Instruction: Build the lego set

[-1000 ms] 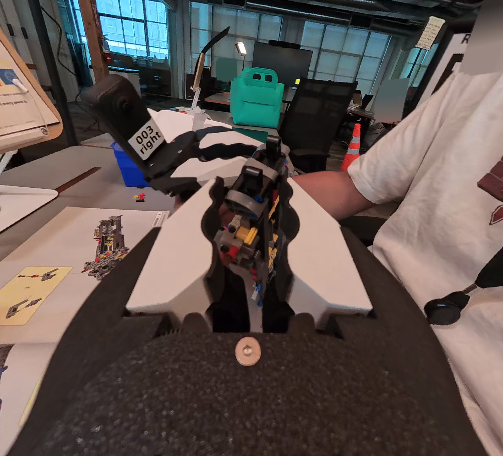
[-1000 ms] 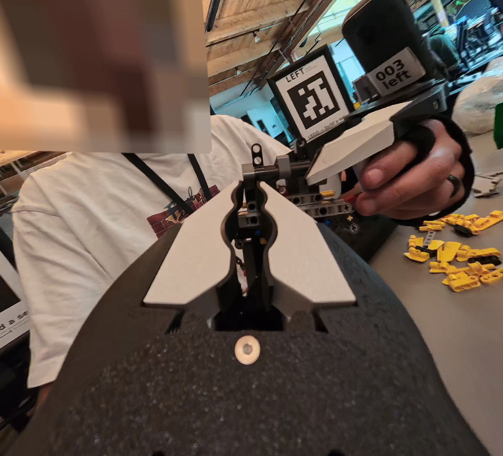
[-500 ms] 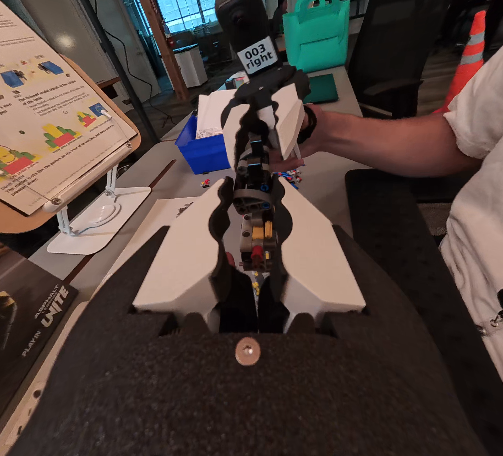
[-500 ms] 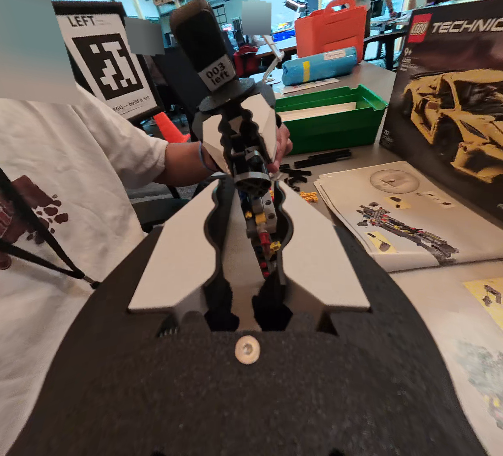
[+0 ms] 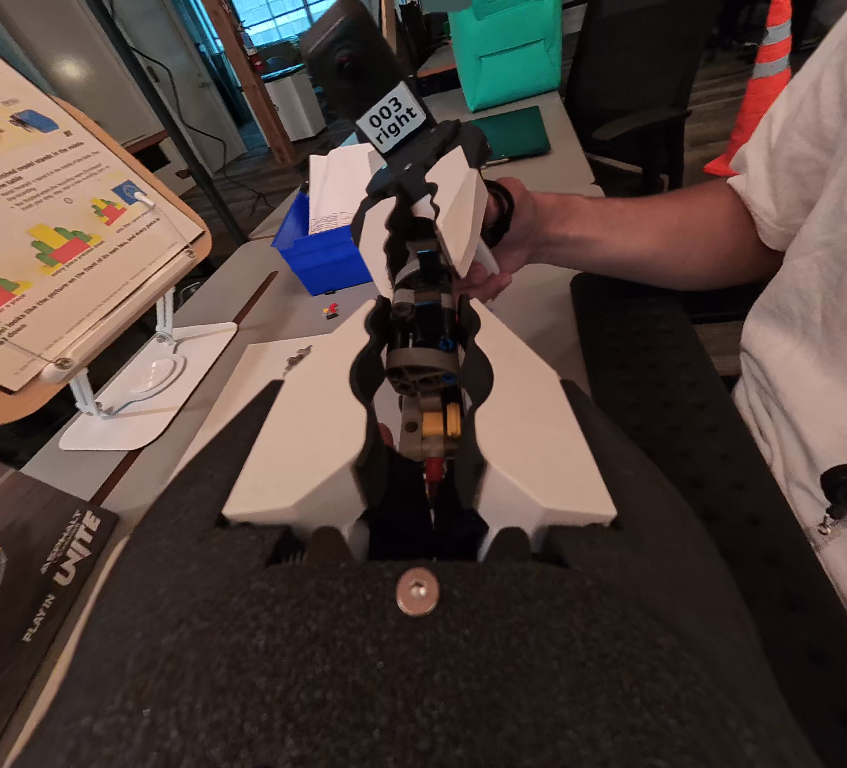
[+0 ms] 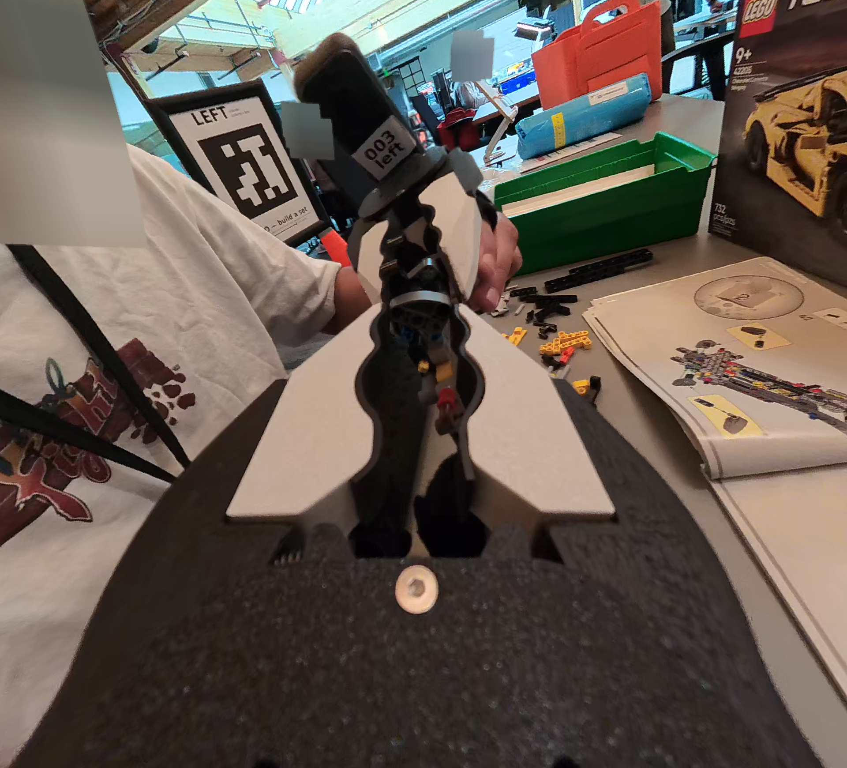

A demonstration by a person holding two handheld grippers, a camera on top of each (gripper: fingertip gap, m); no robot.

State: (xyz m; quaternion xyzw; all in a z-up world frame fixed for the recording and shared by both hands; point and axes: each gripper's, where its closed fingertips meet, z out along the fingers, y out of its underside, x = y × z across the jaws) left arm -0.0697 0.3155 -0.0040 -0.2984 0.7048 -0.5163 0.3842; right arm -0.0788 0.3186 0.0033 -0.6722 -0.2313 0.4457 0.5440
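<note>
A long lego assembly [image 5: 421, 372] of grey, black, yellow and red parts is held in the air between the two grippers, which face each other end to end. My left gripper [image 5: 419, 315] is shut on its near end. My right gripper [image 5: 424, 271] grips the far end, with a hand behind it. In the right wrist view, my right gripper [image 6: 419, 315] is shut on the assembly [image 6: 435, 374], and the left gripper [image 6: 415, 283] clamps the other end. The middle of the assembly is hidden by the fingers.
On the left side stand a blue bin [image 5: 321, 260], an instruction board on a white stand [image 5: 82, 241] and a few loose pieces [image 5: 330, 310]. On the right side are a green bin [image 6: 605, 195], the set's box [image 6: 788, 104], an open booklet [image 6: 733, 370] and loose yellow and black pieces [image 6: 563, 338]. Left and right tips are no more than a few centimetres apart.
Both grippers swung round with the assembly, from facing the person's shirt to lying over the table. They now face each other along its length, a little closer than half a second ago.
</note>
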